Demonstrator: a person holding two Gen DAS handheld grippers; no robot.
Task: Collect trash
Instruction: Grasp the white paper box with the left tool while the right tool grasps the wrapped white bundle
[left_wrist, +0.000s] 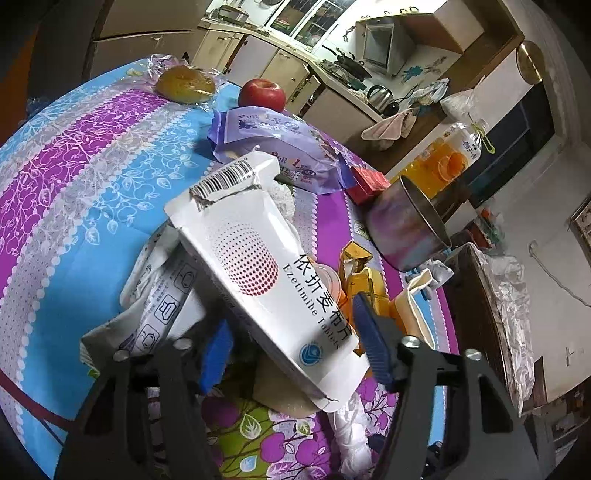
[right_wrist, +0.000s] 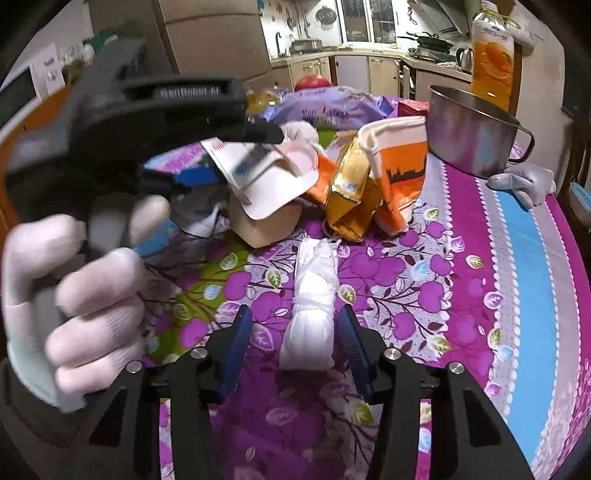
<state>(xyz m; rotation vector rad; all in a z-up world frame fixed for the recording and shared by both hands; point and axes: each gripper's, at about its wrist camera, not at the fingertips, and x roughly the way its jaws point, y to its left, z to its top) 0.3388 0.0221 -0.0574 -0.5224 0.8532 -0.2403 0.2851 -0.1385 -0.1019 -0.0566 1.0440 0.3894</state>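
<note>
Nearest in the right wrist view, the right gripper (right_wrist: 291, 332) pointed down at a floral tablecloth (right_wrist: 443, 295), its blue pads partly open on either side of a white twisted tissue wad (right_wrist: 312, 306); the wad lay on the cloth between the pads, and they did not seem to press it yet. To the left, a gloved hand (right_wrist: 74, 295) held the left gripper (right_wrist: 236, 155). In the left wrist view, that gripper (left_wrist: 295, 343) had its pads about half open with a white pill box (left_wrist: 258, 280) lying between them; whether they pinched it could not be told. The box looked torn open at its barcode end and flattened. Just beyond lay more litter: a crushed paper cup (right_wrist: 399, 166), a gold wrapper (right_wrist: 347, 192) beside it, and crumpled printed paper (left_wrist: 159, 306) under the box. Farther back stood a steel mug (right_wrist: 469, 136), a purple snack bag (left_wrist: 280, 147), an apple (left_wrist: 261, 94), a wrapped bun (left_wrist: 184, 85) and a juice bottle (right_wrist: 493, 59). Judging by this, the collecting seemed at an early stage: most trash lay on the table, and no bin showed in either view.
</note>
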